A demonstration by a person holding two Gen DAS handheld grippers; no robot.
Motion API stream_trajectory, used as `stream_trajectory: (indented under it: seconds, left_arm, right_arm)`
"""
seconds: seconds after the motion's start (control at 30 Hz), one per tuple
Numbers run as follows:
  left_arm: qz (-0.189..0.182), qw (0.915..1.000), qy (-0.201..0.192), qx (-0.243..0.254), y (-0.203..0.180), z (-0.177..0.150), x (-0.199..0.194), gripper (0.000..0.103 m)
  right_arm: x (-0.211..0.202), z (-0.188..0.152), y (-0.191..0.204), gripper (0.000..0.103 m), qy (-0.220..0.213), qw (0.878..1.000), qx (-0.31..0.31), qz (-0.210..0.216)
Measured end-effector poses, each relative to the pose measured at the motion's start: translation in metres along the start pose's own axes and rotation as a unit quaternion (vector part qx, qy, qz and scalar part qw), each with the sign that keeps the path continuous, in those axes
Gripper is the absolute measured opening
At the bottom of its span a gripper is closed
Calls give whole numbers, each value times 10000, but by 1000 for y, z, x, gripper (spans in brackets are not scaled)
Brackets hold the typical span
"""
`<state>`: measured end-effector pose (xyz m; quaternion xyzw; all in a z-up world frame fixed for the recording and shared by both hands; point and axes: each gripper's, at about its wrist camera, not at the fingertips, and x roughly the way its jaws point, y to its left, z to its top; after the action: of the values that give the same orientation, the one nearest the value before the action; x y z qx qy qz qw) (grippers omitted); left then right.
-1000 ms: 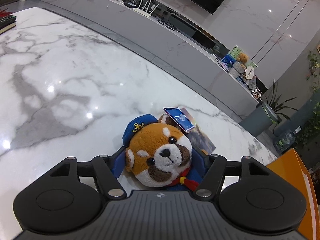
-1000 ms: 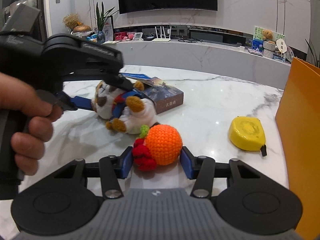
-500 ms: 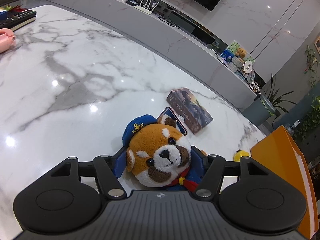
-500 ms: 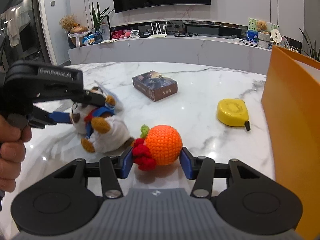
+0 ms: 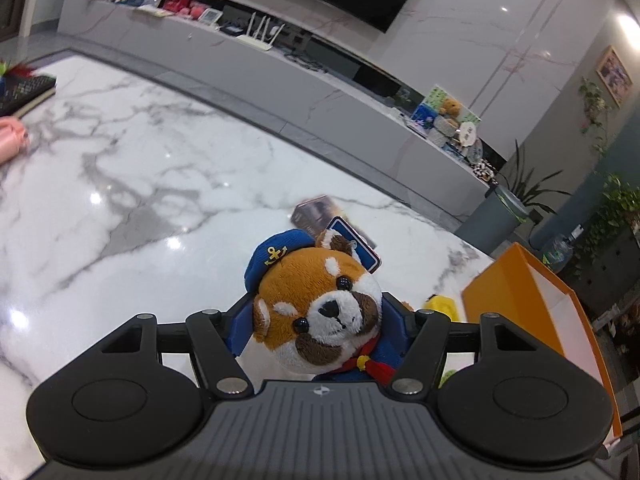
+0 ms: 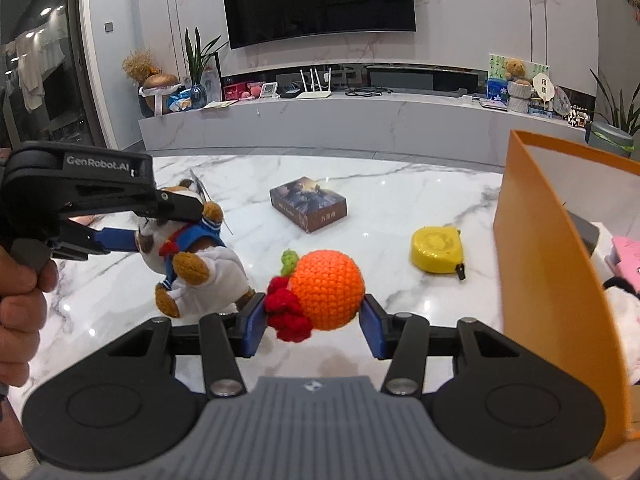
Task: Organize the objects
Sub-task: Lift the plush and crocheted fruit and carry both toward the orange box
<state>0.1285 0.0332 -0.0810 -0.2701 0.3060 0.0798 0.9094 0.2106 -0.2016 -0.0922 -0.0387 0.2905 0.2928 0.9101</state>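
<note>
A red panda plush [image 5: 320, 312] in a blue sailor cap and suit hangs above the marble table [image 5: 140, 184], with my left gripper [image 5: 318, 320] shut on it at the neck. The right wrist view shows the same plush [image 6: 196, 268] hanging from the left gripper [image 6: 160, 220], its legs dangling. My right gripper [image 6: 314, 320] is shut on an orange crocheted ball [image 6: 326, 294] with red and green knots, lifted off the table. The orange box [image 6: 556, 280] stands open to the right of both grippers.
A dark boxed book [image 6: 308, 202] and a yellow tape measure [image 6: 438, 250] lie on the table beyond the ball. Pink and white items [image 6: 624, 268] sit inside the orange box. A keyboard [image 5: 24, 92] and a pink object [image 5: 12, 140] rest at the table's far left.
Both grippers have risen with their loads and swung right toward the orange box, which now fills more of both views. The plush has lifted clear of the book.
</note>
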Motion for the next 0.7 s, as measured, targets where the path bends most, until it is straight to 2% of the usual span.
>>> stream_trajectory:
  seconds: [0.13,0.3,0.5,0.7]
  left_arm:
    - [-106,9999,-85,85,-12,3,-12,74]
    - [-320,9993,-160,76,-25,9,-27,74]
    - [-461,9980,-286,314,-46,18,-47,74]
    - [-536,9965,-413,486,-73,30,-48,74]
  right_arm:
    - [-13,6,-4,52,-62,9998,188,63]
    - [-36,23,-8,52,-337,9989,298,126]
    - [-63,72,-15,52,-915,9954,-248,116]
    - [-75,119,-44,52,-1117,9933,-275,-74]
